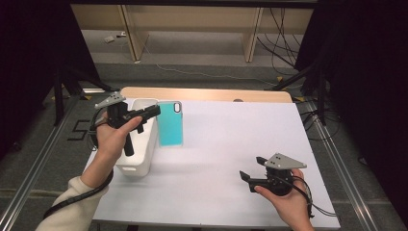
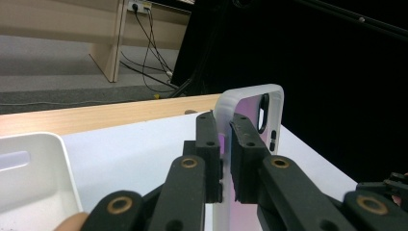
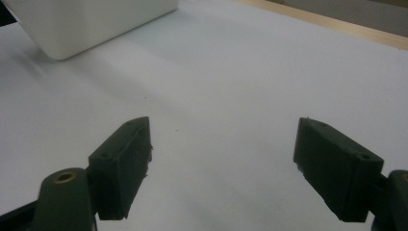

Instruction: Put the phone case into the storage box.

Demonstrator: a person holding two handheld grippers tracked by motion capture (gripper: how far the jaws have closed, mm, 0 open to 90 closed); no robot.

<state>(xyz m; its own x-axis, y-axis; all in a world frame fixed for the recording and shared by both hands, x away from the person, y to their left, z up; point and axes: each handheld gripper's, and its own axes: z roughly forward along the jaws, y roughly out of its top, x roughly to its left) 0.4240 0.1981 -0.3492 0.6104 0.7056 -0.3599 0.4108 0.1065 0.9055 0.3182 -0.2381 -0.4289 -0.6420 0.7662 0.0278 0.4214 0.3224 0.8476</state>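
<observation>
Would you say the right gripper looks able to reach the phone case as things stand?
Probably yes: the right gripper is open and bare table lies between it and the phone case, but the left gripper holds the case clamped by its edge.

A recording lab: black curtains [image 1: 29, 57], loose floor cables [image 1: 284, 43], white-topped table [image 1: 231, 144] on metal rails [image 1: 33, 163].

The high view looks forward and down over the whole white rectangular tabletop [image 1: 231, 159] from well above. The left gripper view sits close behind its jaws, facing level toward the table's far wooden edge. The right gripper view hangs low, tilted down at the tabletop. All three share the white plastic bin [image 1: 144, 139], probably its near corner in the right one
</observation>
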